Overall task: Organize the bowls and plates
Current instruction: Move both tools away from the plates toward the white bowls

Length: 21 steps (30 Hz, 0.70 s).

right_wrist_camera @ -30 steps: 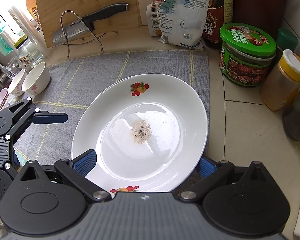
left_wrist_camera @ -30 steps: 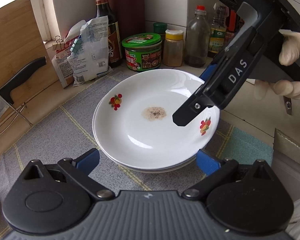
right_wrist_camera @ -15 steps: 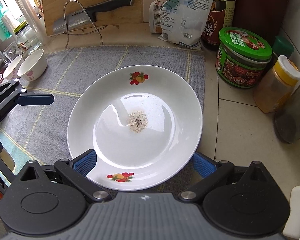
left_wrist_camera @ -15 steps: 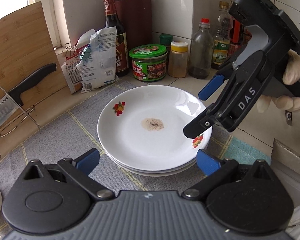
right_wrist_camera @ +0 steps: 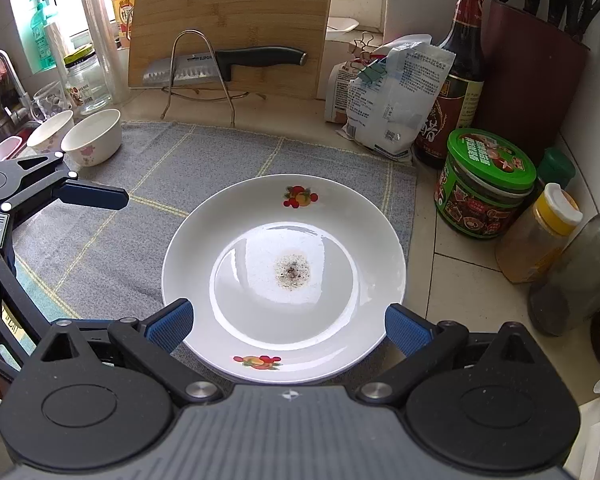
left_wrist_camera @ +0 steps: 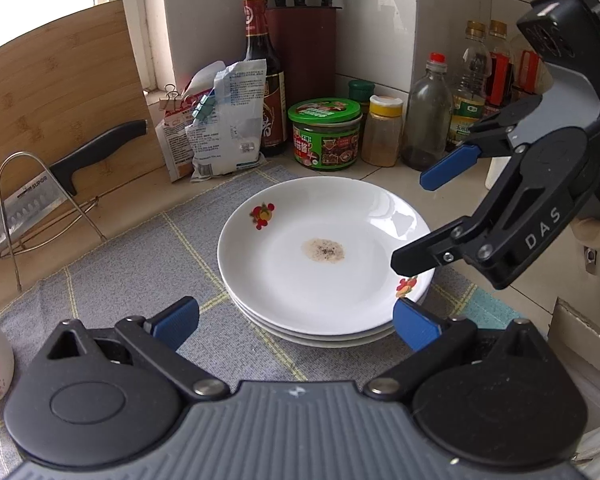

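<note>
A stack of white plates (left_wrist_camera: 324, 276) is seen on a grey cloth (left_wrist_camera: 140, 264) on the tabletop (right_wrist_camera: 460, 280). The top plate (right_wrist_camera: 284, 280) has small fruit pictures on its rim and a brown spot in the middle. The left tongs (left_wrist_camera: 296, 322) are held wide apart in front of the stack, and nothing is gripped. The right tongs (right_wrist_camera: 288, 324) are spread wide too, over the near edge of the plates, and nothing is held in them. From the left camera, the right tongs are seen up above the right side of the stack. Two small bowls (right_wrist_camera: 90, 140) are set side by side at the far left edge of the cloth. A green-lidded jar (right_wrist_camera: 486, 184) stands near the plates, just off the cloth.
</note>
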### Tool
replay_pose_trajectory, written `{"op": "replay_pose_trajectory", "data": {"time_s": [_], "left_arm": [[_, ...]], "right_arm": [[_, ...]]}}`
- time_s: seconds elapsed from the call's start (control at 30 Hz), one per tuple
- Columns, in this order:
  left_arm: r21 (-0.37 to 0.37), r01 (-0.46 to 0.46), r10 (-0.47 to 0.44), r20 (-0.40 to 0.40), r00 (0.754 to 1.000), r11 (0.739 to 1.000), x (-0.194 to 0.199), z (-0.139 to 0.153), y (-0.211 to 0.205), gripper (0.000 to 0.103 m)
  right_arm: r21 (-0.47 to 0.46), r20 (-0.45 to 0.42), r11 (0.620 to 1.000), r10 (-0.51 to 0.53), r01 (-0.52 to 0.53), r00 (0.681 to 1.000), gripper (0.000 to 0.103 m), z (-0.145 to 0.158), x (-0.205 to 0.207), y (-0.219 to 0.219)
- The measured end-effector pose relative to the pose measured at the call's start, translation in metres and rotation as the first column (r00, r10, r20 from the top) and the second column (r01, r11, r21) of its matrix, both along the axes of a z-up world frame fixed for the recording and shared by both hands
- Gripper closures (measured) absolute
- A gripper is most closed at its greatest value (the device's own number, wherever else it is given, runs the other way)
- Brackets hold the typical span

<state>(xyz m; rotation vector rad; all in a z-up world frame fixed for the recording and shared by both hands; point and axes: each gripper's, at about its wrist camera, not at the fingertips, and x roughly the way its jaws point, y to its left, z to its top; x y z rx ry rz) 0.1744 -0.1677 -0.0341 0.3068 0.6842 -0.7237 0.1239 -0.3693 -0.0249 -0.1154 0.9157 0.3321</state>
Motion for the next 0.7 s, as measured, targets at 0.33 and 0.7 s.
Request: {"op": "replay_pose_trajectory", "data": {"time_s": [0.33, 0.7], "left_arm": [[-0.004, -0.214, 0.214, 0.009, 0.977, 0.977, -0.015, 0.000, 0.035, 0.001], [-0.041, -0.381, 0.381, 0.003, 0.925, 0.924, -0.031, -0.006, 0.129, 0.001]], "right_arm": [[-0.009, 0.148, 0.999, 0.044, -0.043, 0.988, 0.000, 0.003, -0.017, 0.022], [-0.005, 0.185, 0.986, 0.166, -0.168, 0.969, 0.000, -0.003, -0.017, 0.109]]}}
